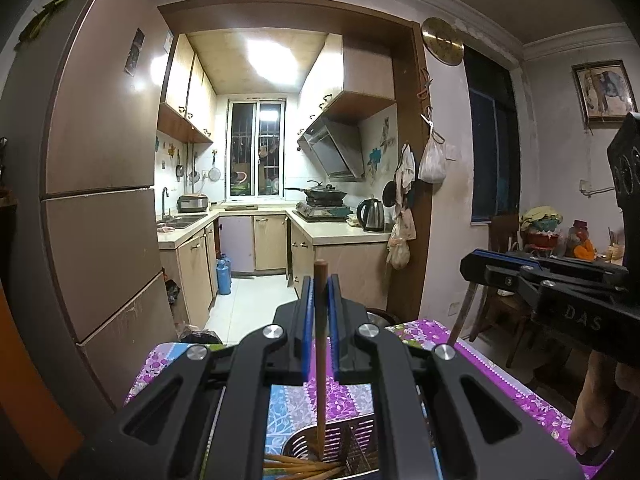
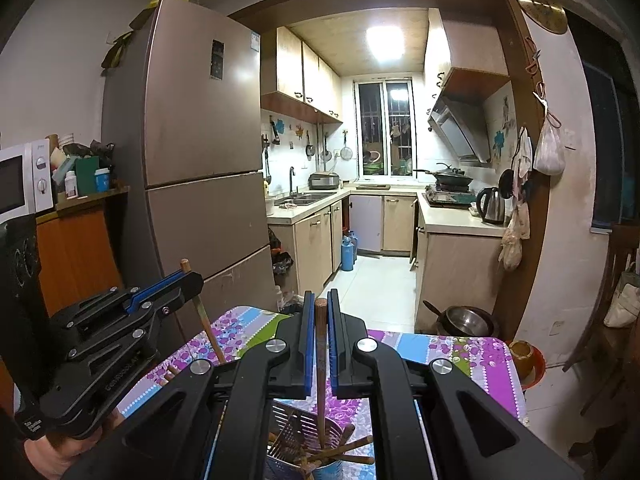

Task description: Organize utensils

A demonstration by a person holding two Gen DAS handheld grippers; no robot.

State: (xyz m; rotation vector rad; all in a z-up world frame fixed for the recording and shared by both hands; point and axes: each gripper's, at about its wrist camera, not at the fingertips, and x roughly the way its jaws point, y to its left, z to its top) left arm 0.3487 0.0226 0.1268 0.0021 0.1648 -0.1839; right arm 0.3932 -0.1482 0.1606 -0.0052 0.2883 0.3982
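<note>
Both tongs grip chopsticks over a perforated holder of chopsticks.

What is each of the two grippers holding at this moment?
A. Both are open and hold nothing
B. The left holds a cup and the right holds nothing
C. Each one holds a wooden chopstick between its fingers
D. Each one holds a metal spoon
C: the left gripper is shut on an upright wooden chopstick, and the right gripper is shut on another chopstick, above the metal utensil holder on the table.
</note>
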